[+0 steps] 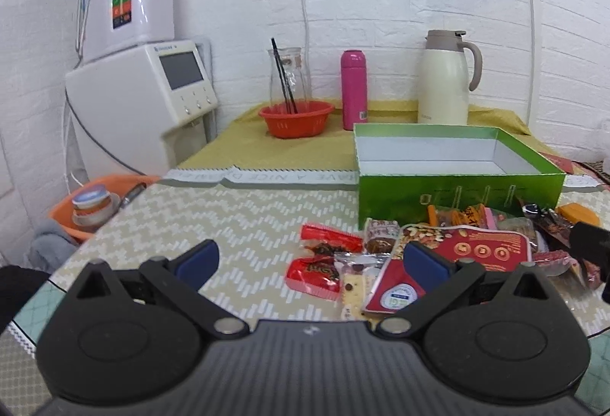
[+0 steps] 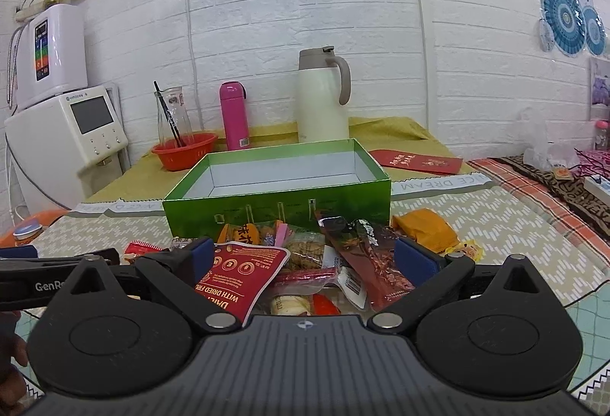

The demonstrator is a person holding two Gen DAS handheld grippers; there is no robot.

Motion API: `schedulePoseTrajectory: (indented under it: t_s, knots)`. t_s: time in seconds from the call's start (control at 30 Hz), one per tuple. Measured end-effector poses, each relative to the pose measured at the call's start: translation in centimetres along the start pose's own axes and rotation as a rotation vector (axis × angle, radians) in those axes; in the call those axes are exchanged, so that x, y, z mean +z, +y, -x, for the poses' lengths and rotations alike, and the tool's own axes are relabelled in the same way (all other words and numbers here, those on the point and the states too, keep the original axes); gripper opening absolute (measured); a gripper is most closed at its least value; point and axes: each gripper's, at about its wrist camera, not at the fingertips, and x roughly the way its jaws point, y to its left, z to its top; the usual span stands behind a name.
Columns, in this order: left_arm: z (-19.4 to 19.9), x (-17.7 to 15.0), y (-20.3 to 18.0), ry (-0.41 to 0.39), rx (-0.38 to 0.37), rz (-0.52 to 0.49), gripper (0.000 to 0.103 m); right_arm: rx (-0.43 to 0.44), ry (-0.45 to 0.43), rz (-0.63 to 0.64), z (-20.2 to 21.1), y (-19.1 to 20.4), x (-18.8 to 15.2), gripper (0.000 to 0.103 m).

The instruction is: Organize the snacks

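Note:
An empty green cardboard box (image 1: pixel 457 195) (image 2: pixel 278 214) stands open on the table, just behind a heap of snack packets. In the left wrist view my left gripper (image 1: pixel 310 259) is open low over the heap's left end, where small red candy packets (image 1: pixel 314 273) and a white cracker packet (image 1: pixel 354 286) lie. A large red nut pouch (image 1: pixel 469 252) (image 2: pixel 244 275) lies by its right finger. My right gripper (image 2: pixel 307 256) is open above the heap's middle, over a long dark red packet (image 2: pixel 366 256). An orange packet (image 2: pixel 425 229) lies to the right.
Behind the box stand a pink bottle (image 2: pixel 233 114), a cream thermos jug (image 2: pixel 322 99) and a red basket (image 2: pixel 185 151) holding a glass carafe. A white water dispenser (image 1: pixel 141 99) is at the left. A red envelope (image 2: pixel 417 161) lies at the back right.

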Motion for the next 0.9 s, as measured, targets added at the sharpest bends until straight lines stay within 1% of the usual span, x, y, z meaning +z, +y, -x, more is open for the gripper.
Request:
schedulePoseTrajectory:
  t_s: [0.07, 0.23, 0.33, 0.43, 0.5, 0.53, 0.67, 0.7, 0.73, 0.77, 0.87, 0.9]
  knots:
    - [0.0, 0.1, 0.0, -0.015, 0.027, -0.021, 0.103, -0.006, -0.002, -0.015, -0.1, -0.3, 0.0, 0.103]
    - [-0.2, 0.2, 0.7, -0.022, 0.032, -0.005, 0.103, -0.006, 0.003, -0.037, -0.3, -0.7, -0.2, 0.103]
    - [-0.3, 0.0, 1.0, -0.016, 0.018, 0.007, 0.103, 0.008, 0.008, -0.039, -0.2, -0.8, -0.4, 0.103]
    - [-0.4, -0.6, 1.6, 0.002, -0.029, 0.021, 0.103, 0.007, 0.028, -0.034, -0.4, -1.0, -0.6, 0.103]
    - [-0.3, -1.4, 2.0, 0.006, -0.077, -0.004, 0.103, 0.002, 0.05, -0.021, -0.4, -1.3, -0.9, 0.103]
    - [-0.1, -1.9, 2.2, 0.003, -0.084, -0.027, 0.103, 0.004, 0.059, -0.013, -0.3, -1.5, -1.0, 0.103]
    - [-0.4, -2.8, 2.3, -0.004, -0.052, -0.123, 0.103, 0.031, 0.08, -0.011, 0.0, -3.5, -1.2, 0.103]
    - [-0.7, -2.7, 2.4, -0.001, -0.05, -0.129, 0.103, 0.038, 0.08, -0.017, 0.2, -4.1, -1.1, 0.103]
    - [-1.0, -2.6, 2.5, 0.001, -0.063, -0.126, 0.103, 0.049, 0.078, -0.023, 0.3, -4.8, -1.0, 0.103]
    - [-1.4, -2.3, 2.8, 0.006, -0.092, -0.106, 0.103, 0.062, 0.077, -0.025, 0.4, -5.5, -0.8, 0.103]
    - [-3.2, -1.2, 3.5, 0.042, -0.196, -0.049, 0.103, 0.084, 0.059, -0.008, 0.3, -7.3, -0.3, 0.103]
    - [-3.9, -0.7, 3.6, 0.049, -0.206, -0.044, 0.103, 0.085, 0.051, 0.001, 0.1, -7.9, 0.0, 0.103]
